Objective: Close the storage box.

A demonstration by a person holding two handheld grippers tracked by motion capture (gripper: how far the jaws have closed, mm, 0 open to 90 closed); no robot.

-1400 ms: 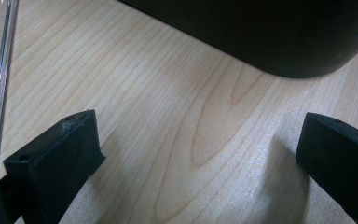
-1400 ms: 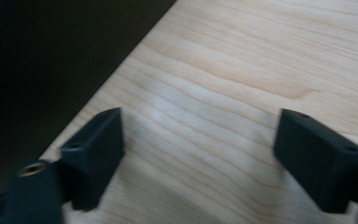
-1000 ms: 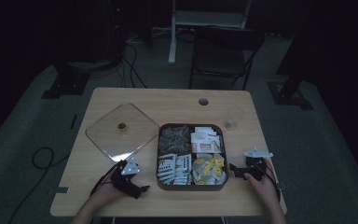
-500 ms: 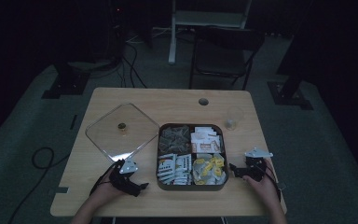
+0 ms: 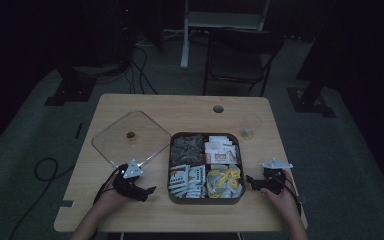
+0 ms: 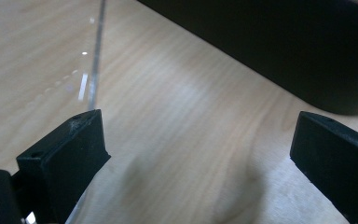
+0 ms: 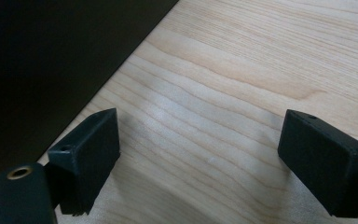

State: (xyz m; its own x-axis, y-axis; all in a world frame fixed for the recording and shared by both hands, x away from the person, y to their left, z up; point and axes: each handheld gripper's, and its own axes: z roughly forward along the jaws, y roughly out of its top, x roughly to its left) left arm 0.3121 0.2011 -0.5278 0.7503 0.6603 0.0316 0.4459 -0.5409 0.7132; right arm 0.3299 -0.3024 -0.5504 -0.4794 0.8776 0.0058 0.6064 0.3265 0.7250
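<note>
A dark square box (image 5: pixel 205 135) with four compartments of packets stands at the table's middle front. Its clear lid (image 5: pixel 130 137) lies flat to the left of it. My left gripper (image 5: pixel 149 190) rests on the table left of the box, jaws wide apart over bare wood (image 6: pixel 200 154), with the box's dark wall (image 6: pixel 270 42) ahead and the lid's edge (image 6: pixel 94 70) at left. My right gripper (image 5: pixel 250 181) rests right of the box, jaws also apart with nothing between them (image 7: pixel 200 158); the box wall (image 7: pixel 51 60) is at its left.
A small clear cup (image 5: pixel 250 125) stands behind the box at right. A round hole (image 5: pixel 218 108) is in the table near the far edge. A dark chair (image 5: pixel 240 55) and cables lie beyond the table on the floor.
The right gripper has shifted slightly left, closer to the box. The left gripper has stayed in place.
</note>
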